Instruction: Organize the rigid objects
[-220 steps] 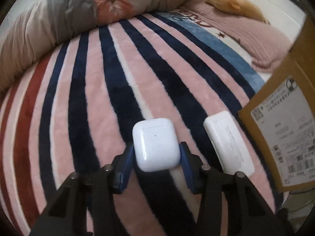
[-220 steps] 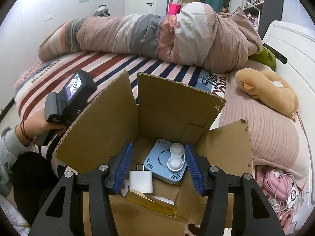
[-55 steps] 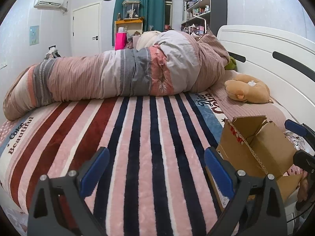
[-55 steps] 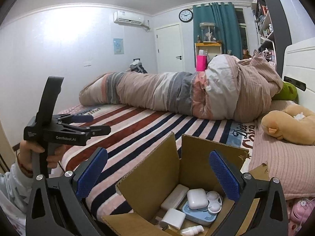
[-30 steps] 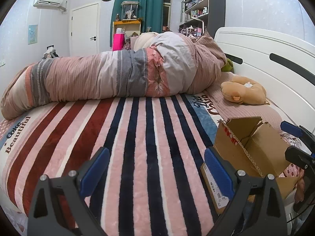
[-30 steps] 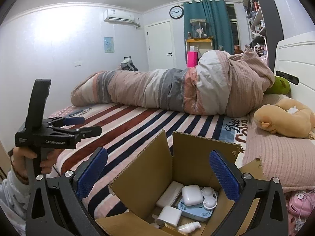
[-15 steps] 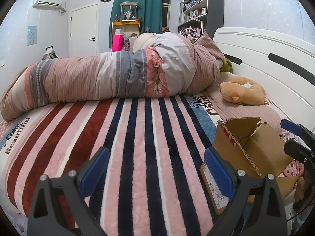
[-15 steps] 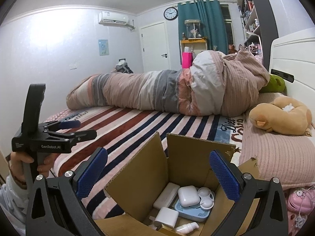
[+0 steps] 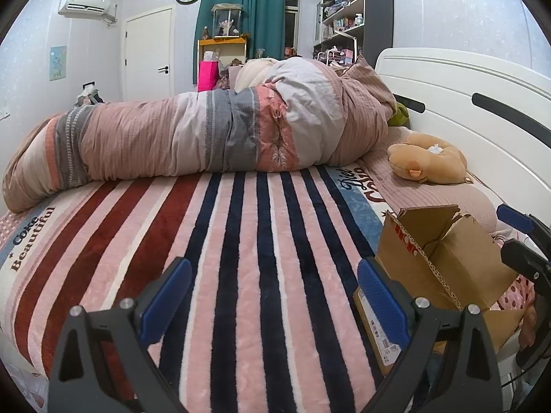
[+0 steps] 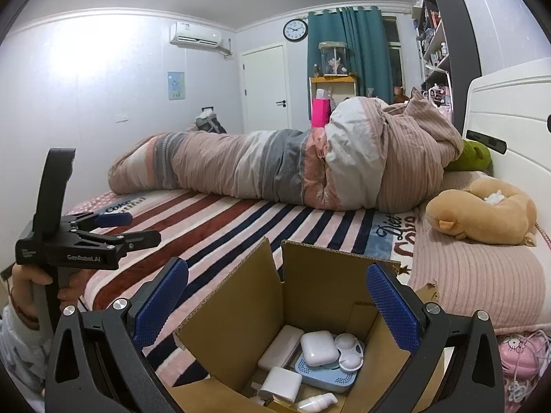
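Note:
An open cardboard box stands on the striped blanket at the bed's right side; it also shows in the left wrist view. Inside lie a white earbud case, a flat white case, a blue-grey device, a round white case, a white charger and a small white bottle. My right gripper is open and empty, above and in front of the box. My left gripper is open and empty over the blanket, left of the box; it also shows in the right wrist view.
The striped blanket covers the bed. A rolled quilt lies across the far side. A tan plush toy rests on the pink cover by the white headboard. A pink toy with cables lies right of the box.
Since 7.3 s ago the earbud case and flat white case went from the blanket into the box. Over the last second both grippers stay open; the views have shifted only slightly.

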`<state>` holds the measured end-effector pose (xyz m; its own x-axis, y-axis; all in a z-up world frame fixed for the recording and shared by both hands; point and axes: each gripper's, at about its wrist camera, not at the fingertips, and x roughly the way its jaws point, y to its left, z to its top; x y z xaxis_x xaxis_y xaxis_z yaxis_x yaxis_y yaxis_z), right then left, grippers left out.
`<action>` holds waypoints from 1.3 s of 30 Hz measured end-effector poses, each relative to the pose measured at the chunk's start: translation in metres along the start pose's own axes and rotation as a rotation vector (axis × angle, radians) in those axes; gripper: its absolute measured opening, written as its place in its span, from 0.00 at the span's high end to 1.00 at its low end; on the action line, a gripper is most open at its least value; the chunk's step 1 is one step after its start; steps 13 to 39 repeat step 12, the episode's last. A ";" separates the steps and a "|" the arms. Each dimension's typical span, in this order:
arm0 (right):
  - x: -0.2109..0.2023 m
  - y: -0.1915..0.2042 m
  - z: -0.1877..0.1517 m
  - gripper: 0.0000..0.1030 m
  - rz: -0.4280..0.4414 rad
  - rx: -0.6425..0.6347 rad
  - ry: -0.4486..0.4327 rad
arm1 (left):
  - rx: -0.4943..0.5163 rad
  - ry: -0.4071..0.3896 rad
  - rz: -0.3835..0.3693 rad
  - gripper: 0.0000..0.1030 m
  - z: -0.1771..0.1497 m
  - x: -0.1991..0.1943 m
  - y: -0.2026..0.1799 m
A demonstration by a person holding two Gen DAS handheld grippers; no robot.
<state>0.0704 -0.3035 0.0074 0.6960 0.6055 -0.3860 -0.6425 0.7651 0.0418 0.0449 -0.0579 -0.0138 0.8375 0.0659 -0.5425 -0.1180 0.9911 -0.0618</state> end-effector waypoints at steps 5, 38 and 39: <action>0.001 0.002 -0.001 0.00 -0.003 0.000 -0.002 | 0.004 0.005 0.005 0.07 0.001 0.000 0.001; 0.000 0.003 -0.002 0.00 -0.010 0.003 0.002 | 0.005 -0.005 -0.009 0.03 0.001 -0.001 0.000; 0.000 0.003 -0.002 0.00 -0.010 0.003 0.002 | 0.005 -0.005 -0.009 0.03 0.001 -0.001 0.000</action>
